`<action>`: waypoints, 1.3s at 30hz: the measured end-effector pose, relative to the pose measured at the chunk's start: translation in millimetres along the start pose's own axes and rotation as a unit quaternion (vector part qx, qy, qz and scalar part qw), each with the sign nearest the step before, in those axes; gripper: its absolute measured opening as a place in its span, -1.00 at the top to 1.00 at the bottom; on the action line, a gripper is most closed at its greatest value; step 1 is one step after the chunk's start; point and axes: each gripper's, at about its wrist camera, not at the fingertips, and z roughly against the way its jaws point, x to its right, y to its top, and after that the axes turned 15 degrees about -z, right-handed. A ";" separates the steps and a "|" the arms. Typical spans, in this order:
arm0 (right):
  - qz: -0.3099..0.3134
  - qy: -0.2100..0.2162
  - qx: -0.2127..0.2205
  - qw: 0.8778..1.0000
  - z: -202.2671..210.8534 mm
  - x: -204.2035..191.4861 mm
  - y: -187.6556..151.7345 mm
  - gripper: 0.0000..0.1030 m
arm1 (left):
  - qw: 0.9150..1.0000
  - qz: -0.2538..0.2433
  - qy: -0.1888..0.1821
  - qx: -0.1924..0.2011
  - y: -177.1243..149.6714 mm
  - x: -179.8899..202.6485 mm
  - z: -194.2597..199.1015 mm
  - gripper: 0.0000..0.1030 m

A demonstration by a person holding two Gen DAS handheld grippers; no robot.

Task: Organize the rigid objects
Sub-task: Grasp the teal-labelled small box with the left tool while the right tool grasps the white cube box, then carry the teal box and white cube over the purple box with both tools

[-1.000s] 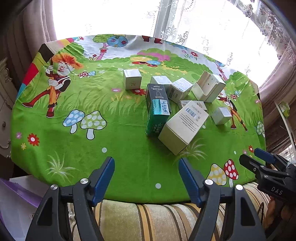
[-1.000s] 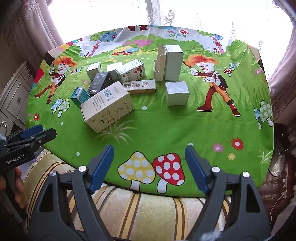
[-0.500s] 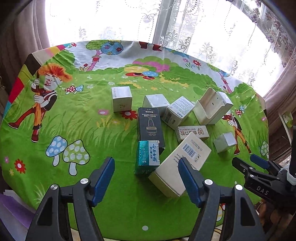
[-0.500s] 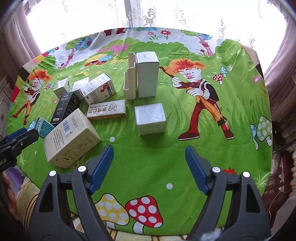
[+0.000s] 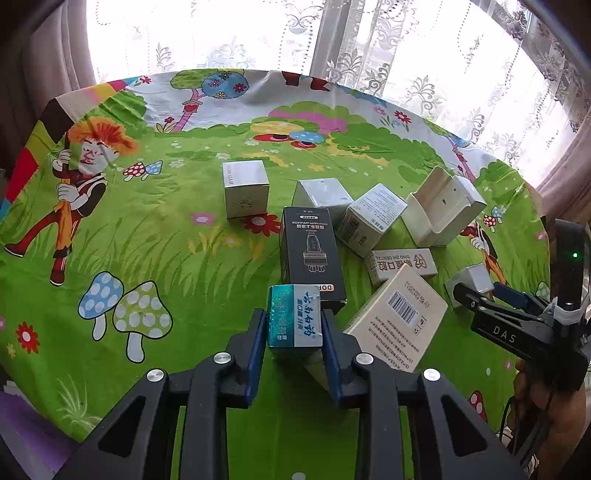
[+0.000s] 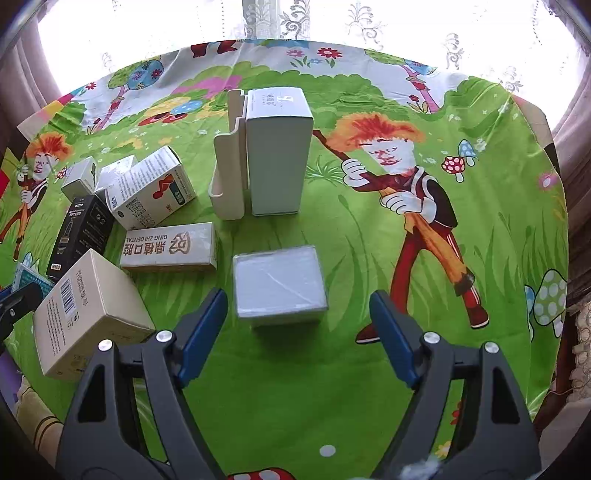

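teal box (image 5: 294,317) clamped in left gripper (image 5: 294,338), jaws just closed on both long sides, near table edge. light cardboard, stiff but crushable, glossy; side grip near the end looks ok, mid-length better. chinese print on top, unreadable. right gripper (image 6: 297,332) open, jaws just narrowing, nothing pinched; white cube (image 6: 280,282) just ahead, wrapped in film, likely slippery. beige box (image 5: 400,319) touching teal one, barcode up. black box (image 5: 310,254) behind: "dor…". flat box (image 6: 170,246): "ding zhi dental". far: tall white box (image 6: 277,151) upright beside cream holder (image 6: 229,177).

Bright window (image 5: 258,33), lace curtains (image 5: 424,66), cartoon tablecloth (image 5: 184,240)
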 end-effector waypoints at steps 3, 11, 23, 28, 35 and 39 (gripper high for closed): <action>0.000 0.002 -0.010 1.000 -6.2 0.8 -0.1 0.05 | 1.000 -0.001 0.001 0.004 -1.6 0.5 1.5 0.42; -0.001 0.009 -0.006 1.000 -3.8 2.1 -5.9 0.06 | 1.000 0.017 0.005 0.016 -7.8 -8.6 9.9 0.42; -0.013 0.027 -0.005 1.000 24.7 4.5 -24.7 0.06 | 0.999 0.037 0.007 0.018 -23.0 -18.4 23.9 0.42; -0.012 0.035 0.006 0.999 48.3 -0.2 -33.1 0.06 | 0.999 0.041 0.008 0.024 -30.2 -20.0 36.5 0.42; -0.003 0.055 0.015 0.998 78.7 -11.8 -44.4 0.06 | 0.998 0.046 0.010 0.032 -41.1 -21.7 54.2 0.42; 0.000 0.065 0.021 0.998 94.1 -17.6 -50.0 0.06 | 0.998 0.051 0.009 0.035 -51.7 -23.0 64.0 0.42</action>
